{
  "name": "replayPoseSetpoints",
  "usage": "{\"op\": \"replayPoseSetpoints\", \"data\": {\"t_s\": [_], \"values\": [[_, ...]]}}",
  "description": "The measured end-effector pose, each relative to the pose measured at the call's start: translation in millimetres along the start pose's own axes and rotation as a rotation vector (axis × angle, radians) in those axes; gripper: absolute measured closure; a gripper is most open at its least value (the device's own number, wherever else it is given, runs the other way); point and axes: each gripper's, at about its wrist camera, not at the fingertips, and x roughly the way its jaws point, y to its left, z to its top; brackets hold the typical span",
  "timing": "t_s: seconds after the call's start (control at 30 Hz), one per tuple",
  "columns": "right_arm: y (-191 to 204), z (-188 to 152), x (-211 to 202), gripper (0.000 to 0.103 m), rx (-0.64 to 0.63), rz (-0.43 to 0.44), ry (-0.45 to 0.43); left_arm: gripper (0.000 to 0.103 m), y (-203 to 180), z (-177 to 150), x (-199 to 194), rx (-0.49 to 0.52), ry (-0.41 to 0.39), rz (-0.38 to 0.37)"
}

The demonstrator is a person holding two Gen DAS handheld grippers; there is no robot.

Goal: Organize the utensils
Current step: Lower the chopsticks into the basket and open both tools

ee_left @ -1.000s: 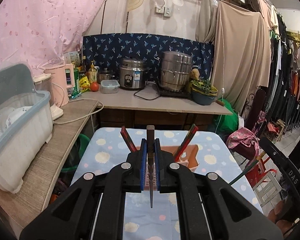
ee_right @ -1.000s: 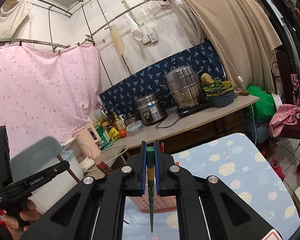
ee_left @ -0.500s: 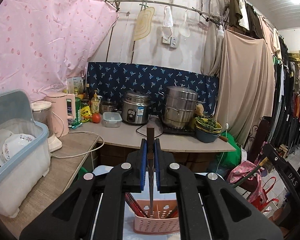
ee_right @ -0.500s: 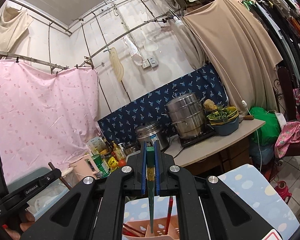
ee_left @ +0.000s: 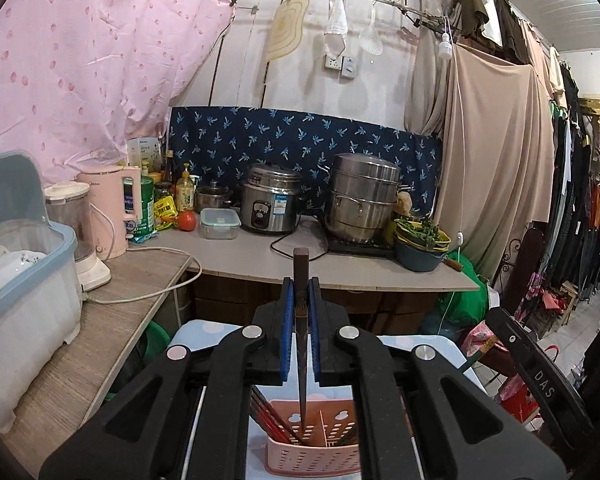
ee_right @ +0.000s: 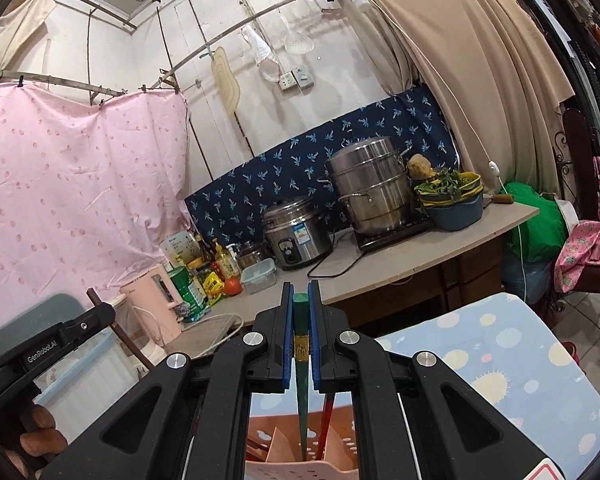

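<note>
My left gripper (ee_left: pixel 300 304) is shut on a dark brown chopstick (ee_left: pixel 301 344) held upright, its tip down inside a pink perforated utensil basket (ee_left: pixel 314 456) that holds red chopsticks (ee_left: pixel 270 412). My right gripper (ee_right: pixel 301 312) is shut on a green chopstick (ee_right: pixel 301 364) with a gold band, its tip down in the same basket (ee_right: pixel 300 466) beside a red chopstick (ee_right: pixel 325 424). The left gripper's black body (ee_right: pixel 56 344) shows at the left of the right wrist view.
The basket stands on a table with a blue dotted cloth (ee_right: pixel 500 360). Behind is a counter (ee_left: pixel 340 268) with a rice cooker (ee_left: pixel 274 208), steel steamer (ee_left: pixel 362 196) and a pink kettle (ee_left: pixel 114 208). A dish bin (ee_left: pixel 24 280) stands at left; a black chair (ee_left: pixel 540 376) at right.
Both grippers have tilted up and come down over the basket, so the chopstick tips now reach into it. Both stay shut on their chopsticks.
</note>
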Motion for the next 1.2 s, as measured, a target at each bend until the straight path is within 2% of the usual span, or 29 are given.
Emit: {"op": "replayPoseSetpoints", "data": {"t_s": [0.37,0.43,0.47,0.53,0.7,0.97,1.13,1.2], "values": [[-6,-20,12,0.096,-0.019,-0.022,0.067,0.096,4,-20,14,-0.017,0.058,-0.015],[-7,-20,12,0.092,-0.013,-0.011,0.076,0.096,5,-22,14,-0.026,0.067,-0.036],[-7,-19,11,0.090,-0.014,-0.015,0.076,0.094,7,-23,14,-0.041,0.074,-0.053],[-5,-18,9,0.083,-0.017,-0.011,0.076,0.080,10,-23,15,-0.059,0.085,-0.062],[-1,-16,2,0.080,-0.029,-0.004,0.074,0.073,6,-25,11,-0.037,0.079,-0.032],[6,-20,-8,0.074,-0.054,-0.001,0.104,0.068,4,-26,3,-0.020,0.080,-0.006],[13,-28,-20,0.064,-0.091,-0.010,0.141,0.065,2,-33,-5,0.012,0.105,0.033],[15,-33,-26,0.062,-0.105,-0.015,0.160,0.065,1,-38,-7,0.023,0.121,0.046]]}}
